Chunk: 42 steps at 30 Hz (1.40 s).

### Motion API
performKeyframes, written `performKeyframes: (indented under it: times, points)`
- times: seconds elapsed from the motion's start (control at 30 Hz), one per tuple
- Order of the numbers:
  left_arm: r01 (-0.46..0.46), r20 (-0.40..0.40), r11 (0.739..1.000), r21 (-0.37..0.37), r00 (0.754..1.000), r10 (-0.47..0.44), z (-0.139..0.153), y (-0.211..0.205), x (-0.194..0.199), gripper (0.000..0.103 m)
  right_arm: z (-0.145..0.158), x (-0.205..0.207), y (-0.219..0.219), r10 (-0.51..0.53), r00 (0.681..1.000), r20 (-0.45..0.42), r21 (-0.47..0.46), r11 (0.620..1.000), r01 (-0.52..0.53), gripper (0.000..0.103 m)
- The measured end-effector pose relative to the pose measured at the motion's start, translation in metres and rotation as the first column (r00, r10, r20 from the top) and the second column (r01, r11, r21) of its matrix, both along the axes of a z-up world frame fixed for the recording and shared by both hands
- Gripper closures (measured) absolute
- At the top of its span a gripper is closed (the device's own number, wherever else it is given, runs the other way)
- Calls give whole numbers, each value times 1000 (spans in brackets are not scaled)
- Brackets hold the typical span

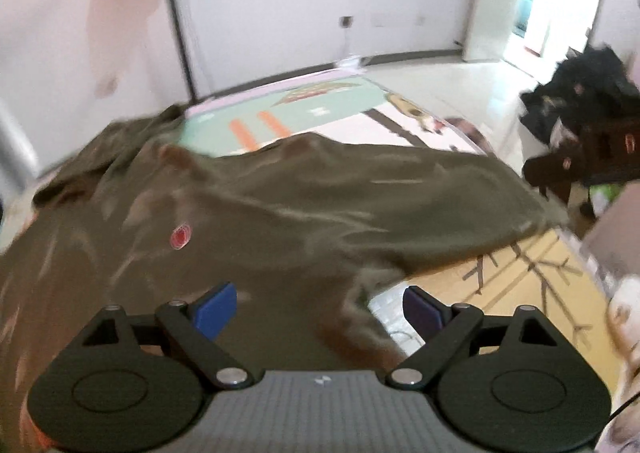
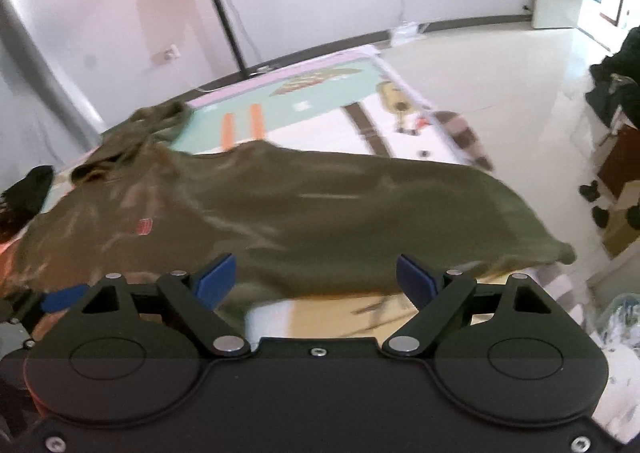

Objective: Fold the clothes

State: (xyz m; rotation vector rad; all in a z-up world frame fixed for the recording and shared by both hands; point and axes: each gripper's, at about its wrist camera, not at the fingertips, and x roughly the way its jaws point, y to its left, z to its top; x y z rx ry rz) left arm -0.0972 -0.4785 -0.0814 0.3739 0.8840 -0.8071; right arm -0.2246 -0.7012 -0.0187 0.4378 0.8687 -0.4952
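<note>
An olive-green T-shirt [image 1: 280,205] with a small red logo [image 1: 181,237] lies spread and rumpled across a colourful play mat [image 1: 320,105]. My left gripper [image 1: 318,309] hovers over the shirt's near edge, open, blue pads wide apart with nothing between them. In the right wrist view the same shirt [image 2: 320,209] stretches across the mat [image 2: 320,101], one sleeve bunched at the far left. My right gripper [image 2: 314,279] stands open just above the shirt's near hem. The left gripper's blue fingertip [image 2: 64,301] shows at the left edge. Both views are motion-blurred.
A black stand with a fan-like head [image 2: 224,5] rises at the back by the white wall. Dark bags and boxes [image 1: 588,125] sit on the glossy floor to the right. A yellow mat section with branch drawings [image 1: 520,285] lies under the shirt's right side.
</note>
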Motion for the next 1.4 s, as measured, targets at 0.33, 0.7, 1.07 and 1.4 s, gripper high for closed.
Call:
performKeyframes:
  times: [0.33,0.7,1.07,1.4]
  points:
    - [143,87,990,20,986,-144,-59,-59,-25,11,-68,-66,-99,-80,996,-32,25,996,80,22]
    - [172,189,980,97,964,-188,-102,-86,-26,11,-123,-119,-174,-202,979,-43,45,978,204,23]
    - [169,216,974,149,956,-199,-126,-96,-25,10,-176,-138,-236,-371,928,31,159,919,362,23]
    - [130,197,986,105,969,-149,-128,-99,-14,17,-219,-143,-287,-520,853,43,325,815,480,27]
